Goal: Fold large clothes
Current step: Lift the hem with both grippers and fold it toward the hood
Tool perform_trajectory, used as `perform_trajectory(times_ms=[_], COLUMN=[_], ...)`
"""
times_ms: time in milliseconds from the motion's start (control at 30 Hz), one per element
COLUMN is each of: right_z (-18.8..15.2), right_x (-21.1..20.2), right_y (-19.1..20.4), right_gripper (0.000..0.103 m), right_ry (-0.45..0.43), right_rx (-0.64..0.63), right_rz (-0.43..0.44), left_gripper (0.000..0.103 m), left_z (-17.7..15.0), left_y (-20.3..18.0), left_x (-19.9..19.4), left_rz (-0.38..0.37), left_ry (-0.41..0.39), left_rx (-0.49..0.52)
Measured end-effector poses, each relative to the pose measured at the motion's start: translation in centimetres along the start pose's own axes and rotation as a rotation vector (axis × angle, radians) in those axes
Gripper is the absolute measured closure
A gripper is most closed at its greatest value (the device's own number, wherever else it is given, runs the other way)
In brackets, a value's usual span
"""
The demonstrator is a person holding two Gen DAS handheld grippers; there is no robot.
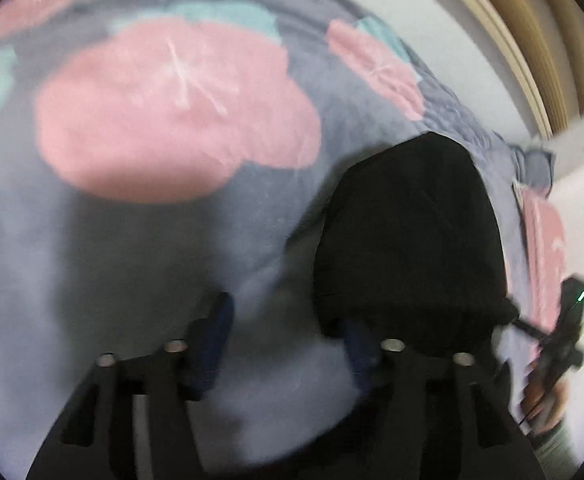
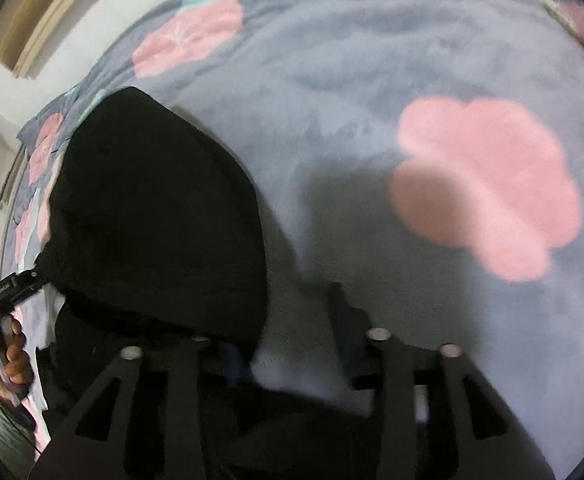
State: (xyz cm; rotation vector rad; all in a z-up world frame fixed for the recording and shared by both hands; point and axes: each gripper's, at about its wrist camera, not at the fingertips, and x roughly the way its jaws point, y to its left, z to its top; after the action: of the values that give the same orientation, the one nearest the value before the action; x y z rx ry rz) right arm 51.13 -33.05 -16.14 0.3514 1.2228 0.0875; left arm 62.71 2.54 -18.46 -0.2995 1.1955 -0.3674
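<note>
A fuzzy grey blanket fills most of both views, printed with big pink flowers and a few teal leaves; another pink flower sits at the right of the right wrist view. Behind it, a white wall runs across the upper right of the left wrist view. A tan wooden frame curves along the wall's edge.

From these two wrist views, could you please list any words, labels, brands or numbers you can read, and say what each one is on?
No text can be read in either view.
Left claw: a pale mark on its body, possibly a label, is too small and blurred to read.
Black garment: no print or tag shows.
Blanket: only pink flowers and teal patches, no lettering.
Right claw: a green light, no writing visible.
</note>
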Motion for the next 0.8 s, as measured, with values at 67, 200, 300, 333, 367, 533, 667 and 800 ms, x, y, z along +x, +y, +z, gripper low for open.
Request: perform_trajectory(times_ms=[67,200,300,333,367,533,667,800], right_z=[-0.5,0.9,2.8,3.5,3.8,3.3,1.5,2.0], right_x=[-2.3,-6.6,-6.8,-5.9,-5.2,2.9,6.7,5.8], right_y=[0.1,2.5,4.4,5.4,6.0,6.4,5.6,5.3], right_gripper=[0.051,0.051,0.051,0.051,0.051,0.052,0.052,0.052], right_ry=[-0.017,-0.114,-0.143,-0.141,-0.138,0.002,0.033,0.043], right_rx=[-0.026,-0.076,-0.110,-0.132,-0.146,-0.186,-0.191,-0.185], right_rz=[0.010,0.040,0.088,0.079,0.069,0.032,0.014,0.031], left_gripper=[0.043,0.043,0.043,0.042,0.043,0.043,0.044,0.044], left_z=[-1.2,0.4,2.6,3.2,3.8,2.9,1.6,1.9], left_y=[0.1,-0.9,-4.2,-5.4,-6.6,-7.2,-5.2,-6.1], left_x=[-2.6,-6.7,-7.5,-6.7,-5.4,3.3,7.2,6.0], left_rz=[-0.002,-0.053,-0.122,-0.142,-0.154,-0.083,-0.018,-0.006], left_ry=[-0.016,-0.119,-0.188,-0.188,-0.172,0.002,0.069,0.046], left_rx=[0.022,0.037,0.086,0.100,0.118,0.125,0.089,0.142])
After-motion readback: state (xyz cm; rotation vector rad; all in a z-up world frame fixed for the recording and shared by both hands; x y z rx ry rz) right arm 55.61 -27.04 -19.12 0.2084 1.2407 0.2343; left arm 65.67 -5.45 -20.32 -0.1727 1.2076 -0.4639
